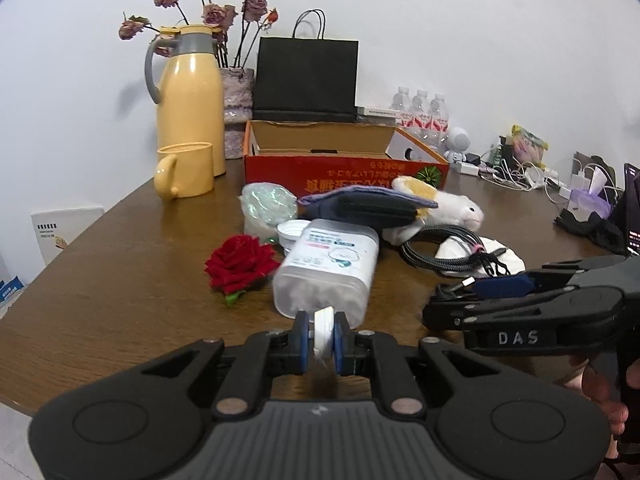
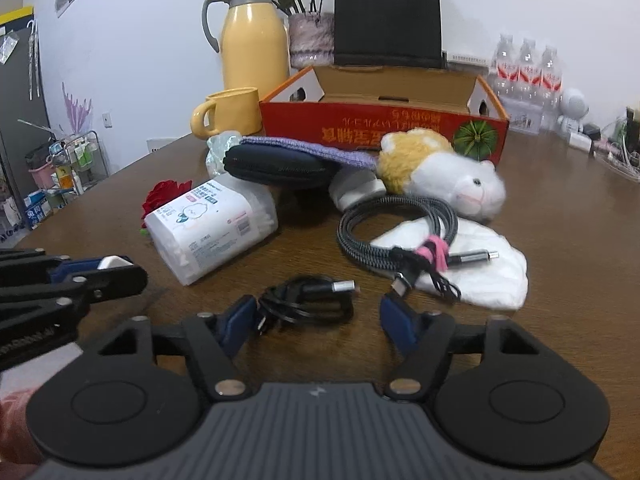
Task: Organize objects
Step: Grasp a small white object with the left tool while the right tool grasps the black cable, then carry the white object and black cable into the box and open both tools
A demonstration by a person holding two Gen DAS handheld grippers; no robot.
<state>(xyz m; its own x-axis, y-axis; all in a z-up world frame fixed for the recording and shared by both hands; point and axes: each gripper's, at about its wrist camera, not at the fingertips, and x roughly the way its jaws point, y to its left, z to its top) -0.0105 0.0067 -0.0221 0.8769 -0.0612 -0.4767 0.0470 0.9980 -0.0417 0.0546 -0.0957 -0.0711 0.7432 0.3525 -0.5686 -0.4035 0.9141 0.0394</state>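
My left gripper point(image 1: 323, 334) is shut on a small white round piece point(image 1: 324, 330), just in front of a clear box of cotton swabs point(image 1: 328, 268) lying on the brown table. My right gripper point(image 2: 318, 318) stands open around a small coiled black cable point(image 2: 308, 300) on the table; the left finger point(image 2: 240, 320) is close beside the coil, the right finger point(image 2: 396, 320) stands apart. Behind lie a grey braided cable point(image 2: 400, 216) on a white cloth point(image 2: 488, 280), a plush toy point(image 2: 440, 168), a black pouch point(image 2: 280, 166) and a red rose point(image 1: 240, 264).
An open red cardboard box point(image 2: 384, 128) stands behind the pile. A yellow jug point(image 1: 190, 96), a yellow mug point(image 1: 186, 170), a vase of dried roses and a black paper bag point(image 1: 306, 76) line the wall. Water bottles and chargers crowd the back right.
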